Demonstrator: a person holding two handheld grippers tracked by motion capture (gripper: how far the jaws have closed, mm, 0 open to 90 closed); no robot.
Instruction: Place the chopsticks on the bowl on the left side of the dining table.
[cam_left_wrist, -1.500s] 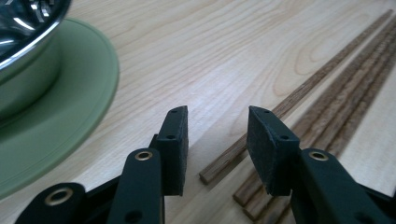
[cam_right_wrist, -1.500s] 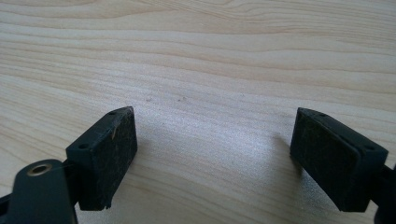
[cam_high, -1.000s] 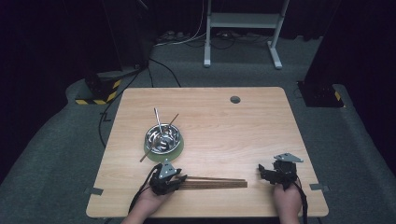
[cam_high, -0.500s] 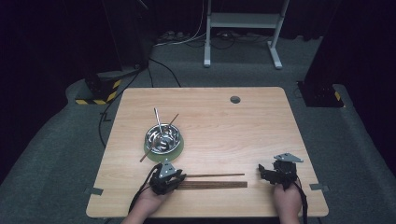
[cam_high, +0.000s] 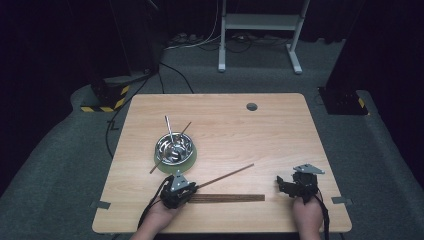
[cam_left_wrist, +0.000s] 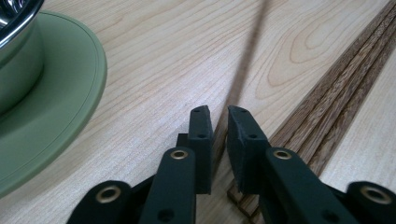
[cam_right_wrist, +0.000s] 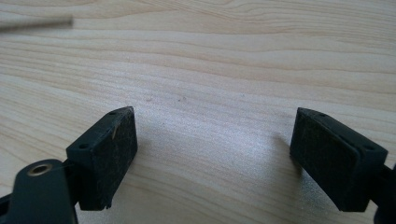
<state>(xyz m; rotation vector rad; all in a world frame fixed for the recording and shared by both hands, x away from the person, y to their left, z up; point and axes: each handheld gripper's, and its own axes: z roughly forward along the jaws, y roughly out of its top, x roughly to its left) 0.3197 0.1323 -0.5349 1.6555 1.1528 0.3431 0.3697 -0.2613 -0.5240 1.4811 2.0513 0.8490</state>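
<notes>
My left gripper (cam_high: 192, 189) (cam_left_wrist: 218, 116) is near the table's front edge, just in front of the bowl. Its jaws have just been closing and now pinch the near end of one dark wooden chopstick (cam_high: 225, 175) (cam_left_wrist: 247, 60). That chopstick slants away to the right, apart from the other chopsticks (cam_high: 230, 198) (cam_left_wrist: 336, 107), which lie flat on the table beside the jaws. At the front right my right gripper (cam_high: 286, 185) (cam_right_wrist: 215, 140) stands open over bare wood with nothing between its pads. The chopstick's blurred tip (cam_right_wrist: 35, 23) shows in the right gripper view.
A steel bowl (cam_high: 174, 146) on a green saucer (cam_high: 176, 164) (cam_left_wrist: 56, 107) stands left of centre, with a metal rod (cam_high: 169, 128) and a stick leaning in it. A cable hole (cam_high: 251, 106) is near the table's far edge. A white stand (cam_high: 260, 22) is on the floor beyond.
The left jaws have closed on one chopstick. Its far end has swung away from the bundle toward the table's middle. The right gripper has not moved.
</notes>
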